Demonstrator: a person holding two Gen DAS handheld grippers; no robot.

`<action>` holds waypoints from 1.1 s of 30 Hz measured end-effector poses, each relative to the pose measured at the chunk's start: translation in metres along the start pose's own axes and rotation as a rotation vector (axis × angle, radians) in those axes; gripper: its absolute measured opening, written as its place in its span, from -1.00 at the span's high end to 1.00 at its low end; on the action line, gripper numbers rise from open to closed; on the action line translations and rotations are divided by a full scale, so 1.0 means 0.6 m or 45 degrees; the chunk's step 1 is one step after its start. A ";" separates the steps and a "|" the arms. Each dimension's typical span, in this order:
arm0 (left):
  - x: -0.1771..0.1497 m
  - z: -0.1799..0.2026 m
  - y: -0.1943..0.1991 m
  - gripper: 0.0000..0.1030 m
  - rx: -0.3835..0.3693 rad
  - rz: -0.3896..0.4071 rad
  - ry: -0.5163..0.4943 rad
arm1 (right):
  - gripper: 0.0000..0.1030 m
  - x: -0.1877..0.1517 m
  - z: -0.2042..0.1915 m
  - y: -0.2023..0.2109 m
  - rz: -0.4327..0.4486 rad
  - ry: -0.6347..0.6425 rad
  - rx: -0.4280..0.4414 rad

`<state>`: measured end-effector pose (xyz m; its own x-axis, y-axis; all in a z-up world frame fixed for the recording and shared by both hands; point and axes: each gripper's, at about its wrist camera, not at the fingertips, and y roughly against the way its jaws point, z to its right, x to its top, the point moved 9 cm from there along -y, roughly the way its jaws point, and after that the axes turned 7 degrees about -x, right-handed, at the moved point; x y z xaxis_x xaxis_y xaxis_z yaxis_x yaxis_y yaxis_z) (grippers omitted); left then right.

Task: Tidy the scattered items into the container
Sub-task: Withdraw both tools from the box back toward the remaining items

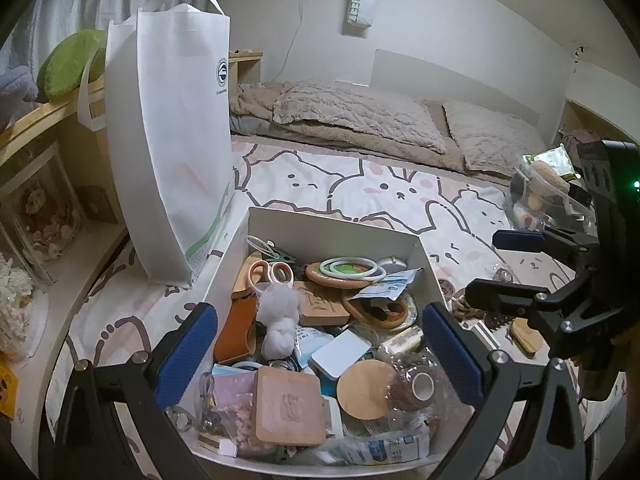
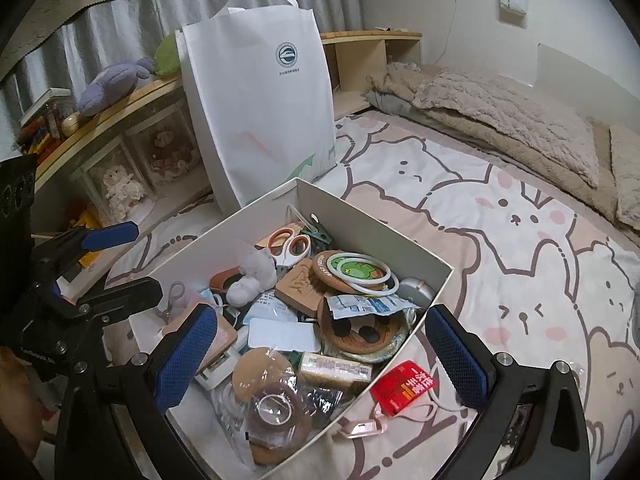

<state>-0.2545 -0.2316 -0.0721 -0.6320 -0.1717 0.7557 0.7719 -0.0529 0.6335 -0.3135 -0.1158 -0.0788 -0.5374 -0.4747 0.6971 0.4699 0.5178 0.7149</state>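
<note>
A white cardboard box (image 1: 320,220) (image 2: 400,240) sits on the bed, full of small items: scissors (image 1: 268,274) (image 2: 290,244), a white plush (image 1: 278,316), wooden coasters, white rings (image 2: 366,274), tape in clear wrap (image 2: 272,404). My left gripper (image 1: 320,354) is open and empty, hovering over the box's near end. My right gripper (image 2: 324,356) is open and empty over the box's near right corner; it shows in the left wrist view (image 1: 508,268). A red card (image 2: 404,386) and pink clip (image 2: 362,428) lie on the sheet beside the box. A wooden piece (image 1: 528,336) lies right of the box.
A tall white tote bag (image 1: 176,152) (image 2: 260,112) stands just behind the box on the left. Wooden shelf with plush toys (image 2: 116,84) runs along the left. Pillows and blanket (image 1: 360,116) lie at the bed's head. A clear pouch of items (image 1: 548,192) lies at the right.
</note>
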 end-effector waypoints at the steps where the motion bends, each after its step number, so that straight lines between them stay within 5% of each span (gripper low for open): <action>1: 0.001 0.002 0.004 -1.00 0.000 0.003 -0.001 | -1.00 0.000 0.000 0.005 0.005 0.000 -0.003; 33: 0.004 0.125 0.123 -1.00 -0.057 0.092 -0.083 | -1.00 -0.048 0.057 0.212 0.172 -0.069 -0.169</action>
<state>-0.2041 -0.1620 -0.0112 -0.5768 -0.1123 0.8091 0.8168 -0.0867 0.5703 -0.2619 -0.0120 -0.0098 -0.4985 -0.3664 0.7856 0.6265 0.4742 0.6186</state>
